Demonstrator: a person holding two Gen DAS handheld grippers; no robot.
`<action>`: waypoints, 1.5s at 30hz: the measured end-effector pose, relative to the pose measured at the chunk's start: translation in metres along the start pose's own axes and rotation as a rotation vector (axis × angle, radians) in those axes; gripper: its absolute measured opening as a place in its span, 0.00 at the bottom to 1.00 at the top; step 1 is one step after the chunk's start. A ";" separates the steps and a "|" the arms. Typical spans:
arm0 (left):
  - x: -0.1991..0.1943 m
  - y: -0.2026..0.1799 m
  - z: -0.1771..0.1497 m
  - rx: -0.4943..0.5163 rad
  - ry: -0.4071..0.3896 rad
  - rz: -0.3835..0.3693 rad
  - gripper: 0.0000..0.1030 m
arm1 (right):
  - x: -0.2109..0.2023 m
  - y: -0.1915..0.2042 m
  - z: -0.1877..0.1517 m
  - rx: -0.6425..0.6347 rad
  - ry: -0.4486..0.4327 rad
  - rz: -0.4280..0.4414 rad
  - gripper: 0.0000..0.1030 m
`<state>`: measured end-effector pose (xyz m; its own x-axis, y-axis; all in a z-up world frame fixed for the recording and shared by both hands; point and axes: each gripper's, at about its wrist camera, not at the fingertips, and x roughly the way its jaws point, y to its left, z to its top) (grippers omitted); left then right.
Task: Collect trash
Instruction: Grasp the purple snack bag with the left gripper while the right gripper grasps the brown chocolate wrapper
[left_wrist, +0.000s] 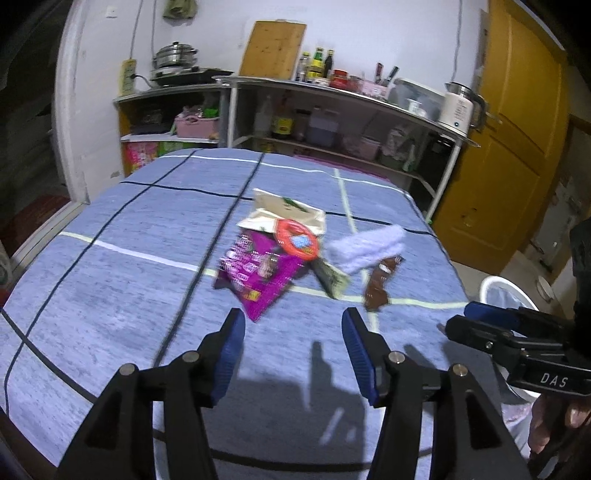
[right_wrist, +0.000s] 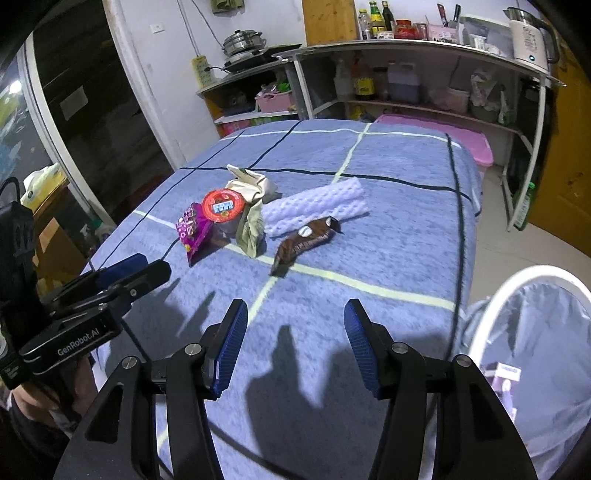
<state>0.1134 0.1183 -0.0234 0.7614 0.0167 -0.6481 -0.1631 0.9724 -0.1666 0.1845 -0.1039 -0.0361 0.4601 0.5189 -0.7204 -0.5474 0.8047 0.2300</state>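
Note:
A pile of trash lies mid-table on the blue checked cloth (left_wrist: 110, 280): a purple snack bag (left_wrist: 255, 273), a round red lid (left_wrist: 297, 240), a cream paper bag (left_wrist: 284, 214), a greenish wrapper (left_wrist: 330, 277), a lilac foam net (left_wrist: 365, 243) and a brown wrapper (left_wrist: 378, 284). My left gripper (left_wrist: 293, 347) hovers open just short of the purple bag, nothing between its blue pads. In the right wrist view the same pile shows, brown wrapper (right_wrist: 306, 240) nearest. My right gripper (right_wrist: 295, 339) is open and empty in front of it.
A white-rimmed bin (right_wrist: 532, 332) lined with a bag stands at the table's right edge. Behind the table run metal shelves (left_wrist: 332, 110) with bottles, pots and a kettle (left_wrist: 460, 107). A yellow door (left_wrist: 517, 129) is at the right. A pink box (right_wrist: 461, 144) sits beyond the table.

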 end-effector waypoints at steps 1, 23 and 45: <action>0.002 0.004 0.002 -0.006 0.001 0.004 0.55 | 0.003 0.001 0.002 0.002 0.004 0.002 0.54; 0.064 0.047 0.037 -0.123 0.044 -0.011 0.68 | 0.086 0.003 0.043 0.086 0.113 0.023 0.54; 0.064 0.009 0.022 -0.010 0.096 -0.034 0.39 | 0.064 -0.017 0.028 0.118 0.060 -0.009 0.15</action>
<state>0.1746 0.1328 -0.0501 0.7027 -0.0390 -0.7104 -0.1449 0.9697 -0.1966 0.2424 -0.0766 -0.0678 0.4197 0.4961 -0.7601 -0.4561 0.8393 0.2959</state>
